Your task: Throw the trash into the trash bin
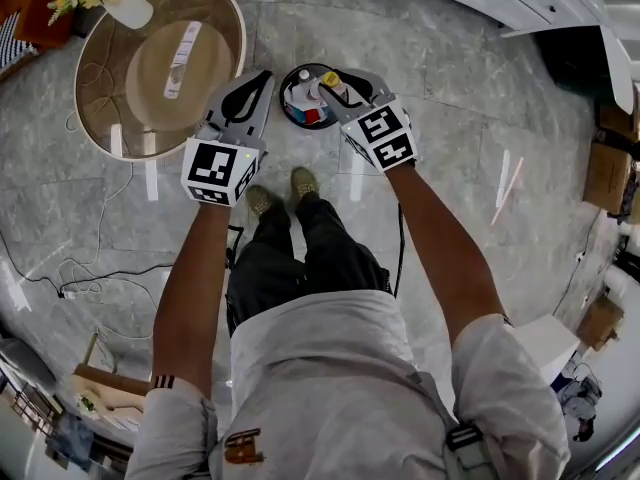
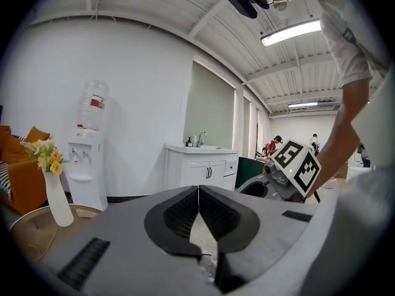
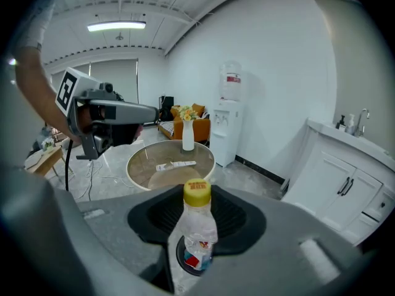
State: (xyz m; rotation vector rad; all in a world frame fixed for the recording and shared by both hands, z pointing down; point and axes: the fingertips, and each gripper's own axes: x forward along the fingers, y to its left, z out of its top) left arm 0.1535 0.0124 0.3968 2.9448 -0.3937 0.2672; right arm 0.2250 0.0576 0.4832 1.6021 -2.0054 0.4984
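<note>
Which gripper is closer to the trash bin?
Right. The right gripper holds a bottle directly over the trash bin; the left gripper is beside it, shut and empty.

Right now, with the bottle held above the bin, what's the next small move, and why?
Probably open the right gripper and let the bottle drop. Its jaws are clamped on the bottle's sides, and the bin shows directly below the bottle's base.
</note>
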